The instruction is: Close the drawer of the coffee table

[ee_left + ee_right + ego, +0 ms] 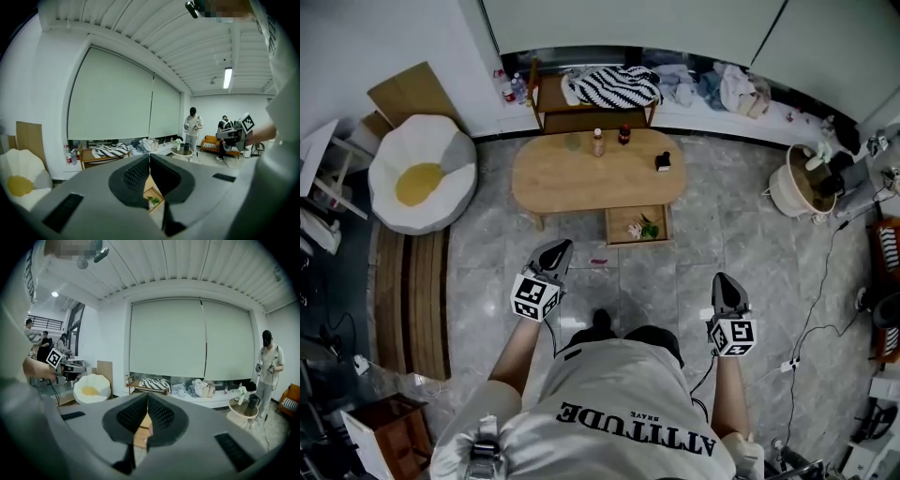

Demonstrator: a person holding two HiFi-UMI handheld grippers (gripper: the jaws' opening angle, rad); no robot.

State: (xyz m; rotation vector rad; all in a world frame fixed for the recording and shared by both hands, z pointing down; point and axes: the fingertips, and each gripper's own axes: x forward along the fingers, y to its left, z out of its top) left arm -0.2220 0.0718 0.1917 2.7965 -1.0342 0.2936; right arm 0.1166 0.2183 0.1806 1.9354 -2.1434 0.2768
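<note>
An oval wooden coffee table (553,178) stands ahead of me on the grey tile floor. Its drawer (613,226) is pulled out toward me at the right end, with a pink item and green leaves inside; the drawer (153,199) also shows between the left jaws. My left gripper (560,247) is shut and empty, short of the table and left of the drawer. My right gripper (724,279) is shut and empty too, off to the drawer's lower right. In both gripper views the jaws meet with nothing between them, at the left gripper (149,157) and the right gripper (147,397).
Two bottles (598,142) and a small black object (664,161) sit on the tabletop. A white and yellow egg-shaped cushion (422,173) lies at the left, a wooden bench with a striped cloth (614,86) behind the table. Cables trail over the floor at the right. Two people stand at the room's far side (192,127).
</note>
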